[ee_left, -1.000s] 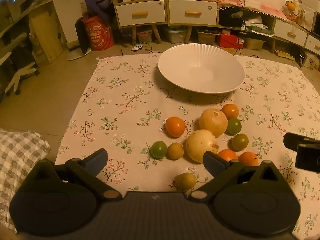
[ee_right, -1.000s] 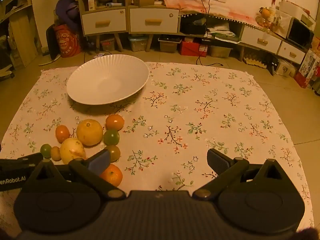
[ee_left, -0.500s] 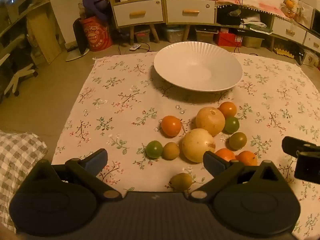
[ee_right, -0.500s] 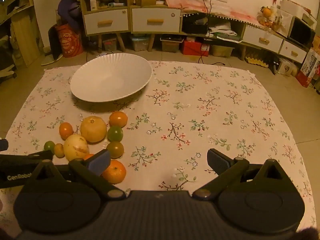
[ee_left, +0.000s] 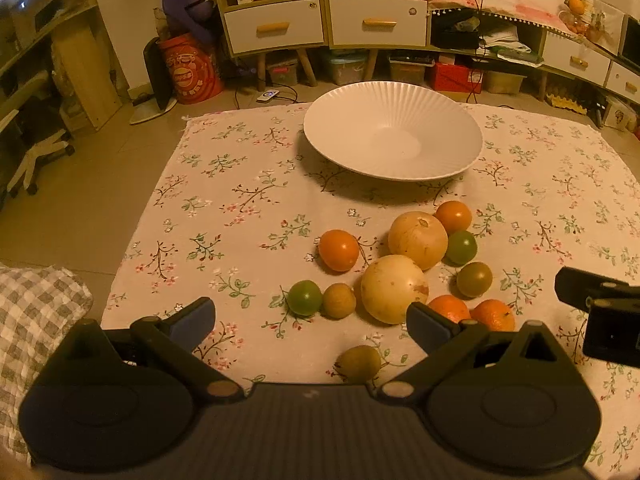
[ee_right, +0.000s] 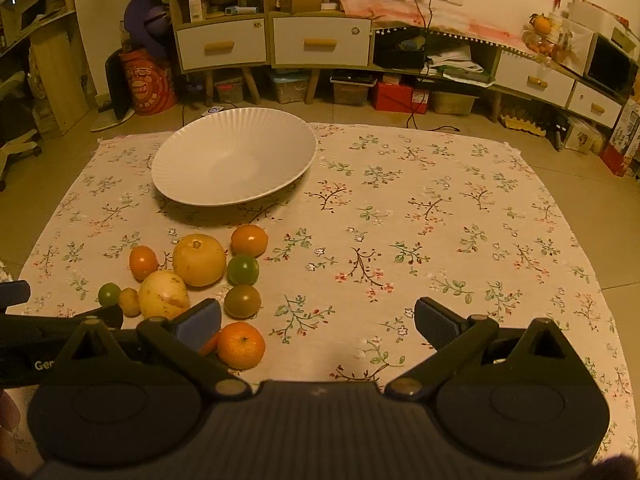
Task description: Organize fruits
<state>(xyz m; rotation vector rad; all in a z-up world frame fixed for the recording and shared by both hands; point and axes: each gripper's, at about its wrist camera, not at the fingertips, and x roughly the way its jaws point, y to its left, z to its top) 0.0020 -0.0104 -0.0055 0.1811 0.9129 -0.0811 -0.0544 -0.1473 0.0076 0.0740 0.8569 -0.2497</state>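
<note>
A wide white ribbed bowl (ee_left: 392, 136) (ee_right: 234, 160) sits empty on the floral cloth (ee_left: 240, 208). In front of it lies a cluster of several fruits: two pale melons (ee_left: 418, 239) (ee_left: 394, 289), oranges (ee_left: 339, 250), green ones (ee_left: 305, 297), and a small brownish fruit (ee_left: 359, 363) nearest me. My left gripper (ee_left: 310, 320) is open above the cloth, just short of the cluster. My right gripper (ee_right: 318, 320) is open too, right of the fruits, with an orange (ee_right: 241, 345) beside its left finger. The right gripper's edge (ee_left: 600, 308) shows in the left wrist view.
The cloth lies on a tiled floor (ee_left: 80, 184). Low cabinets with white drawers (ee_right: 320, 46), storage boxes and a red drum (ee_left: 192, 72) line the back wall. A checked fabric (ee_left: 36, 312) lies at the left. The cloth's right half (ee_right: 460, 232) holds no objects.
Both grippers have drifted slightly forward and toward the fruits; the cluster sits a little nearer the right gripper's left finger. Nothing was grasped and no fruit moved.
</note>
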